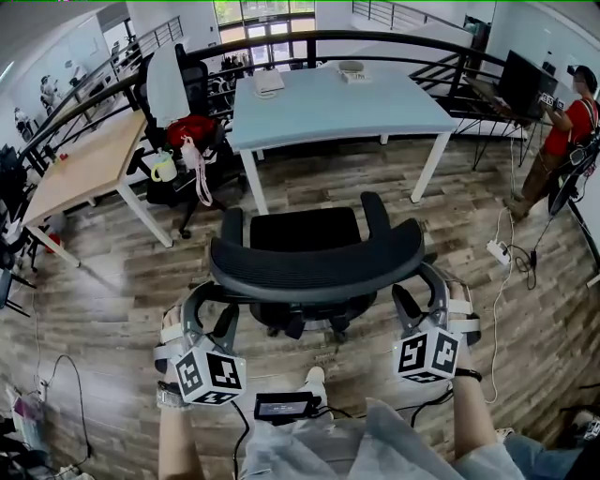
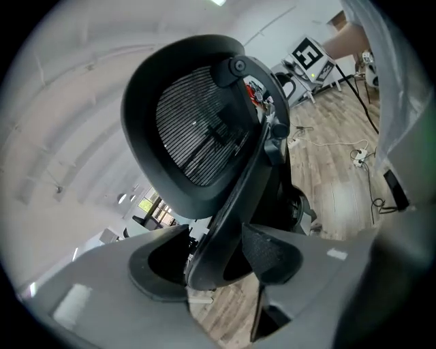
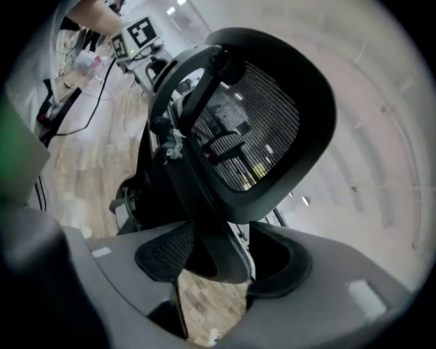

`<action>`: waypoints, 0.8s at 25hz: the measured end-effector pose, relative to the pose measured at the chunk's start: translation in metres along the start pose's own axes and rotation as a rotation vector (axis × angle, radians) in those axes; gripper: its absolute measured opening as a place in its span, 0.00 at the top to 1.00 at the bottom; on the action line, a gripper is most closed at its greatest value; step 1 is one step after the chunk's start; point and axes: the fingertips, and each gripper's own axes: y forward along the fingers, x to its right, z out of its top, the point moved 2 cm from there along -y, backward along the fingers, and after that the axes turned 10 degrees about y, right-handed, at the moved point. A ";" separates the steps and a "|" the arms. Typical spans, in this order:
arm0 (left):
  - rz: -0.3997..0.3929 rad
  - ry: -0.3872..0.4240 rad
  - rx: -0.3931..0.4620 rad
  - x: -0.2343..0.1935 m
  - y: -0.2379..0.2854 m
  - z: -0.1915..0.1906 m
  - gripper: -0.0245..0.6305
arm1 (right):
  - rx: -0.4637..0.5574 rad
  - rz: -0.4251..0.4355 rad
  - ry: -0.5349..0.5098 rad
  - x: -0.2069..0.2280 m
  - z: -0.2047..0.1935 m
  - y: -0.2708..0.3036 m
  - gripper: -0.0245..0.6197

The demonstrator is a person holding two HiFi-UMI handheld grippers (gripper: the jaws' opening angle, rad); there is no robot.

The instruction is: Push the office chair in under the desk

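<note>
The chair [image 1: 305, 230] stands near of the desk [image 1: 337, 108], not yet under it. The left gripper [image 1: 212, 315] and right gripper [image 1: 421, 298] straddle its backrest [image 1: 319, 267], fingers released. Pushed unevenly, it could swivel and roll askew.

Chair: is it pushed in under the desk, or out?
Out. The chair stands in front of the desk, with bare floor showing between its seat and the desk edge.

Bright, even daylight from far windows [image 1: 263, 13]; strong fisheye bend, black vignette corners; gripper views soft up close.
</note>
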 end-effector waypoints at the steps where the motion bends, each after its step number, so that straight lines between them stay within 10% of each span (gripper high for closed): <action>1: -0.005 0.011 -0.003 0.001 0.002 0.001 0.63 | -0.008 0.000 -0.021 0.000 -0.002 0.003 0.58; 20: -0.137 0.182 -0.011 0.012 0.029 0.004 0.63 | -0.065 0.016 -0.103 -0.005 -0.002 0.022 0.61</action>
